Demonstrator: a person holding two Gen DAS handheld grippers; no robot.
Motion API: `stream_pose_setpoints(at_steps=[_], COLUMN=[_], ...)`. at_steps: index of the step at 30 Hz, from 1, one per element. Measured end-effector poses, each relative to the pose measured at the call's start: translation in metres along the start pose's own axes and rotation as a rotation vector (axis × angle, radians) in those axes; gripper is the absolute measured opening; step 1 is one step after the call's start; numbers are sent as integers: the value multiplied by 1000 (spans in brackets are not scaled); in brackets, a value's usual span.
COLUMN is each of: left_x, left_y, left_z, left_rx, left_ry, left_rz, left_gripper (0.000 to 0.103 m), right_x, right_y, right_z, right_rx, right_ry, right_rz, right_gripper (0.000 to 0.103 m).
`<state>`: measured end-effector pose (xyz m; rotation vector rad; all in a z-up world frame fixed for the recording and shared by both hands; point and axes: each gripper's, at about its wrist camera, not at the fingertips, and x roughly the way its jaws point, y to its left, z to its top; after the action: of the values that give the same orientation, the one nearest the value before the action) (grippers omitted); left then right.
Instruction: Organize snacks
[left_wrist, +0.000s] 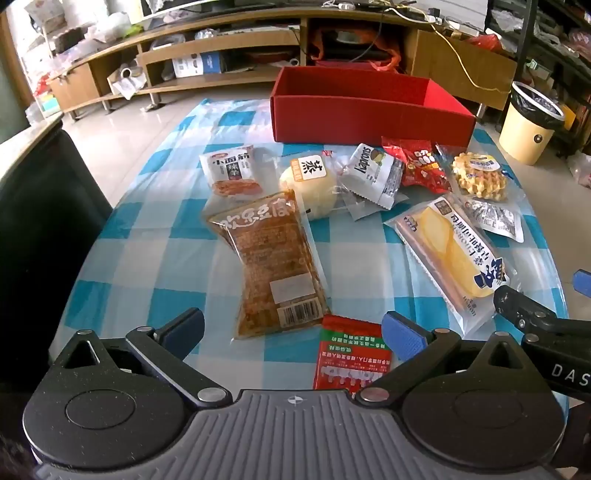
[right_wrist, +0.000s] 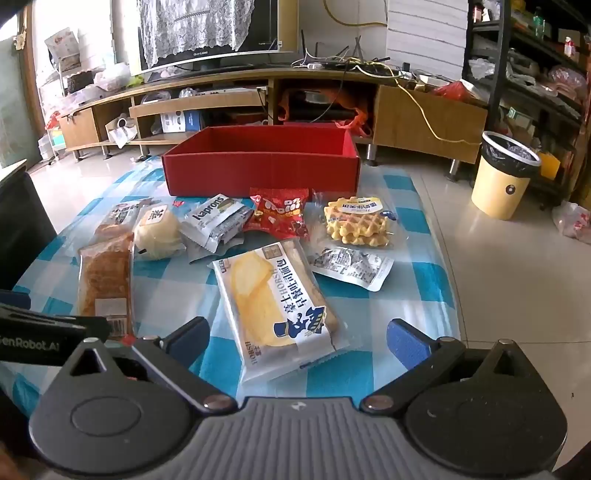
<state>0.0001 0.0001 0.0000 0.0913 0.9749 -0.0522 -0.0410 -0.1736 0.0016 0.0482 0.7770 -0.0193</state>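
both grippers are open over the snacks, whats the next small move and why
Probably lower the right hand-held gripper onto the yellow bread packet. Its jaws stand open with the packet lying between them, nothing is held, and the red box behind looks empty.

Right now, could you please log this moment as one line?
left gripper open | right gripper open | snacks on table | red box empty

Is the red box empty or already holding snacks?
Cannot tell for certain. The red box stands open-topped, and only bare inner walls show; its floor is hidden behind the front wall. All visible snacks lie outside on the tablecloth.
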Motion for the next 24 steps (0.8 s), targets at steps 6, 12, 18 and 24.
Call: stream_pose_setpoints(at_steps=[6, 12, 18, 24], left_x=[-1, 4, 5, 4], left_y=[0, -5, -4, -4], left_z=[-2, -10, -7, -7], left_rx=[9, 21, 27, 31], left_ry=[2, 5, 20, 23], left_rz=[1, 1, 2, 1], left_gripper=[103, 103, 103, 103], right_x=[-2, 3, 4, 3], right_y=[0, -1, 0, 1], right_z=[1, -4, -2, -2], right_rx=[-2, -3, -9, -14], right_ry=[4, 11, 21, 29], right_rz=[-5, -6, -11, -15], right_gripper=[100, 100, 100, 100])
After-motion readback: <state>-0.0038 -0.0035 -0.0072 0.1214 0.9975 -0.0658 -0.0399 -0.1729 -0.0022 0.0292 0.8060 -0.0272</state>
